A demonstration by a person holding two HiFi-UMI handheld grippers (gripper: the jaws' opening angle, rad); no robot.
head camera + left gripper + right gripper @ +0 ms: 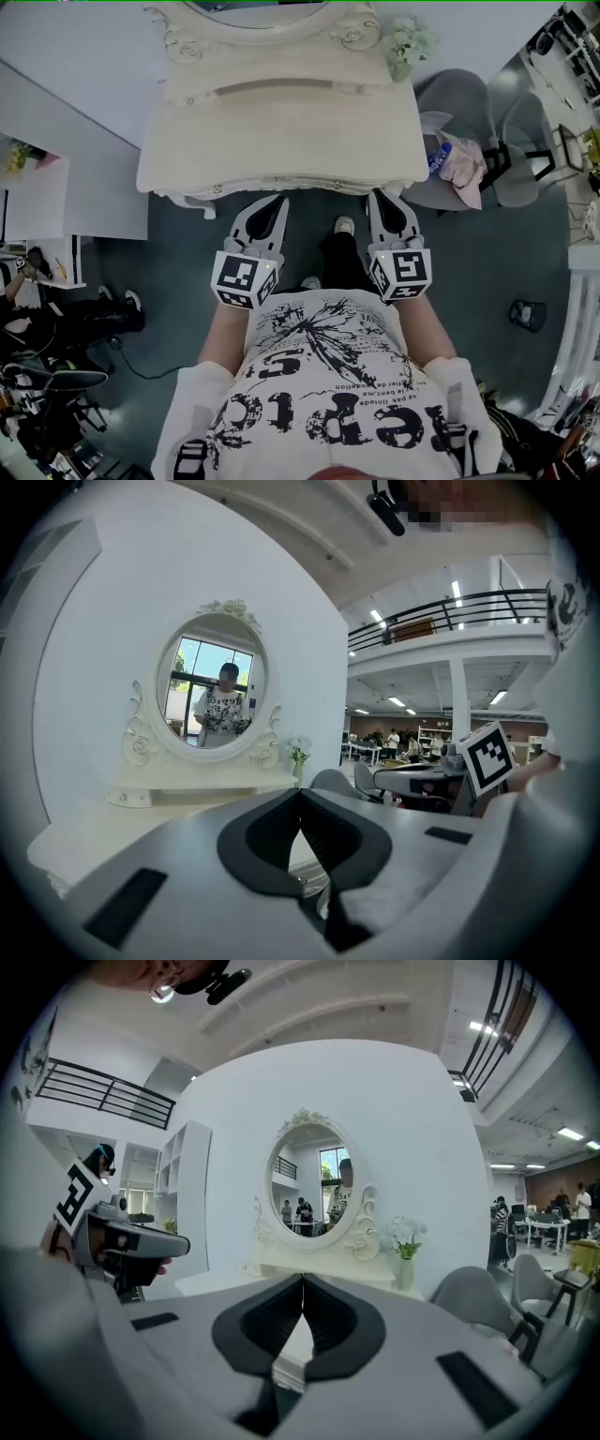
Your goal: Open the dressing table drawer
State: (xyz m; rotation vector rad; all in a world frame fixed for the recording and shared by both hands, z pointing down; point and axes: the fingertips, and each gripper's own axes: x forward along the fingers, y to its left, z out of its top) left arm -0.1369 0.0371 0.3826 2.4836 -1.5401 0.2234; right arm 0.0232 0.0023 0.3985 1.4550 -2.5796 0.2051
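Observation:
A cream dressing table (281, 131) with an oval mirror (214, 691) stands in front of me against a white curved wall. Its drawer front is hidden under the tabletop's front edge (281, 180) in the head view. My left gripper (274, 201) and my right gripper (382, 194) are held side by side just short of that edge and point at the table. On both, the jaws are shut tip to tip with nothing between them, as the left gripper view (300, 795) and the right gripper view (303, 1279) show.
A small vase of white flowers (409, 45) stands on the table's right back corner. Grey chairs (469, 112) stand close at the right, one bearing a bottle (439, 157) and a pink cloth. A white cabinet (56, 202) is at the left, a black bin (528, 314) on the floor.

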